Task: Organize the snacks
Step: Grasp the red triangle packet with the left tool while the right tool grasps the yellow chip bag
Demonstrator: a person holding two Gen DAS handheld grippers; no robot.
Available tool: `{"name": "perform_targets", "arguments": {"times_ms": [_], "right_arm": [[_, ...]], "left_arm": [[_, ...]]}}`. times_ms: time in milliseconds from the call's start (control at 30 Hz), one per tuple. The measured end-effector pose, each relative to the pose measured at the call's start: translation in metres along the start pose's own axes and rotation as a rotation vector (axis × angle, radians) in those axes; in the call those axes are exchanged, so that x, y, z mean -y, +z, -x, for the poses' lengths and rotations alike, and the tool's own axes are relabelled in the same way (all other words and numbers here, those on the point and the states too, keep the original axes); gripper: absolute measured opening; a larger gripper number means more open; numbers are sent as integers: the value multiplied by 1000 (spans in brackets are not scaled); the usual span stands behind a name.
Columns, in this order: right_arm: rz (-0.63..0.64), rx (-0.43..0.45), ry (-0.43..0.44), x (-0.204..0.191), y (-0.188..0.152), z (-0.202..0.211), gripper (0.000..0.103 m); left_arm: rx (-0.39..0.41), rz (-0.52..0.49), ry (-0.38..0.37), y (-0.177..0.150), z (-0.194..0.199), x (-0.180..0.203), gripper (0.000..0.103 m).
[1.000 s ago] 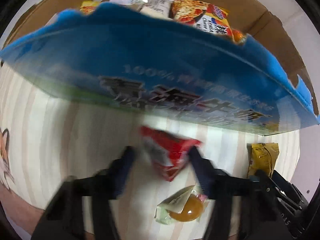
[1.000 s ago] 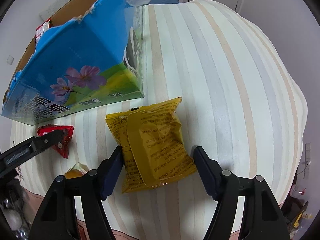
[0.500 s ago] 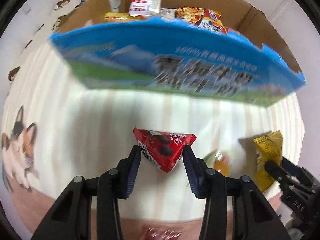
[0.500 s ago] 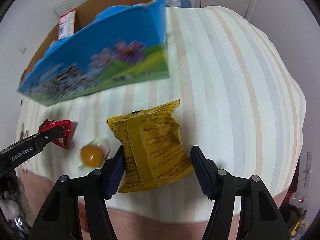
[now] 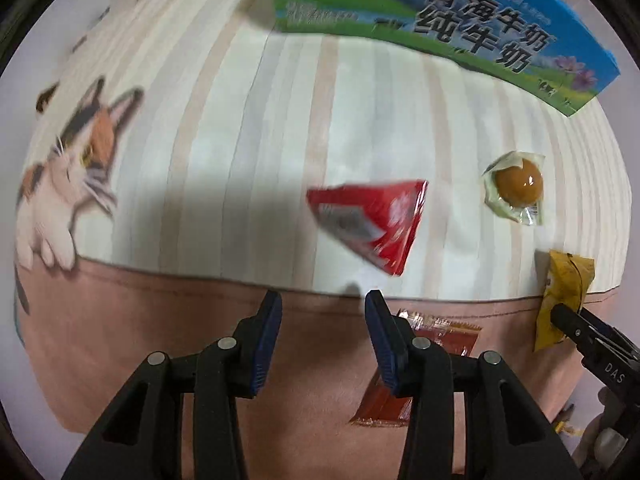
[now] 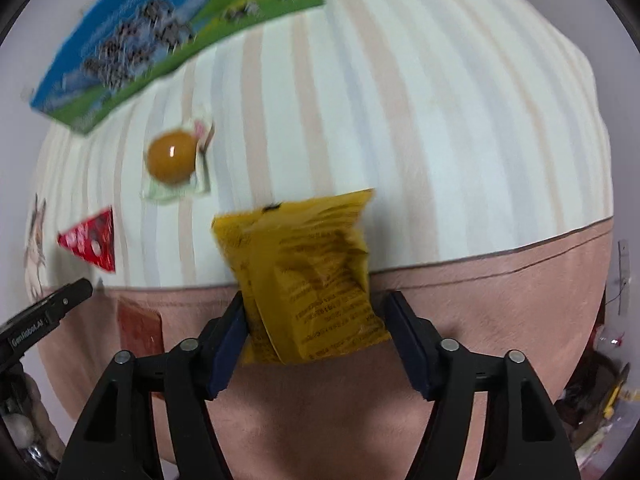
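Note:
A red triangular snack packet [image 5: 372, 222] lies on the striped bedsheet, just beyond my left gripper [image 5: 323, 312], which is open and empty. It also shows in the right wrist view [image 6: 91, 240]. A yellow snack bag [image 6: 308, 280] lies between the fingers of my right gripper [image 6: 316, 322], touching the left finger; the jaws stand wide open. The bag also shows in the left wrist view [image 5: 562, 300]. A wrapped orange-brown round snack [image 5: 518, 186] lies on the sheet, also in the right wrist view [image 6: 173, 158].
A blue and green milk carton box [image 5: 460, 28] stands at the far side of the bed, also in the right wrist view [image 6: 168, 36]. An orange-brown sachet [image 5: 416, 364] lies on the pink bed edge under my left gripper. A cat print [image 5: 76, 168] marks the sheet's left.
Both grippers have pulled back from the box toward the bed's edge. The red packet has left the left gripper's fingers and lies on the sheet. The yellow bag came back with the right gripper.

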State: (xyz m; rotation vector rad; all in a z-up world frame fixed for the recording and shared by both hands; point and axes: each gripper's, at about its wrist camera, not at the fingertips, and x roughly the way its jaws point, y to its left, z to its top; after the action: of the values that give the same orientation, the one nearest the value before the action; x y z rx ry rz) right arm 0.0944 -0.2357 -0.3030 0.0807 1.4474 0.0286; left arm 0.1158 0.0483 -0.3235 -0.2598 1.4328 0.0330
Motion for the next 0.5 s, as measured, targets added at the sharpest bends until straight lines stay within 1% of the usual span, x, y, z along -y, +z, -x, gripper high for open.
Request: {"name": "perform_targets", "arguments": {"times_ms": [33, 67, 100, 133, 167, 267, 367, 400, 467, 500], "right_arm": [[-5, 3, 4, -1, 0, 3, 76], [-4, 4, 20, -1, 1, 5, 85], [-1, 3, 31, -2, 2, 8, 91], [-3, 8, 29, -1, 3, 12, 91], [-1, 20, 28, -1, 4, 15, 91], [-12, 12, 44, -4, 9, 14, 91], [-20, -9, 37, -10, 14, 4, 91], [-20, -12, 32, -12, 16, 0, 91], [-26, -6, 11, -20, 21, -10, 91], [-28, -6, 6, -20, 28, -15, 91]], "left_arm": [[6, 11, -21, -2, 4, -4, 41], [7, 14, -44, -1, 7, -6, 41], [4, 17, -58, -13, 11, -22, 46], [-5, 23, -75, -12, 15, -20, 51], [-16, 33, -104, -9, 17, -21, 52], [-14, 46, -136, 10, 28, -21, 53], [0, 41, -144, 21, 36, -20, 54], [-5, 35, -146, 30, 34, -17, 59], [-38, 27, -148, 42, 23, -13, 60], [-53, 27, -146, 50, 10, -12, 60]]}}
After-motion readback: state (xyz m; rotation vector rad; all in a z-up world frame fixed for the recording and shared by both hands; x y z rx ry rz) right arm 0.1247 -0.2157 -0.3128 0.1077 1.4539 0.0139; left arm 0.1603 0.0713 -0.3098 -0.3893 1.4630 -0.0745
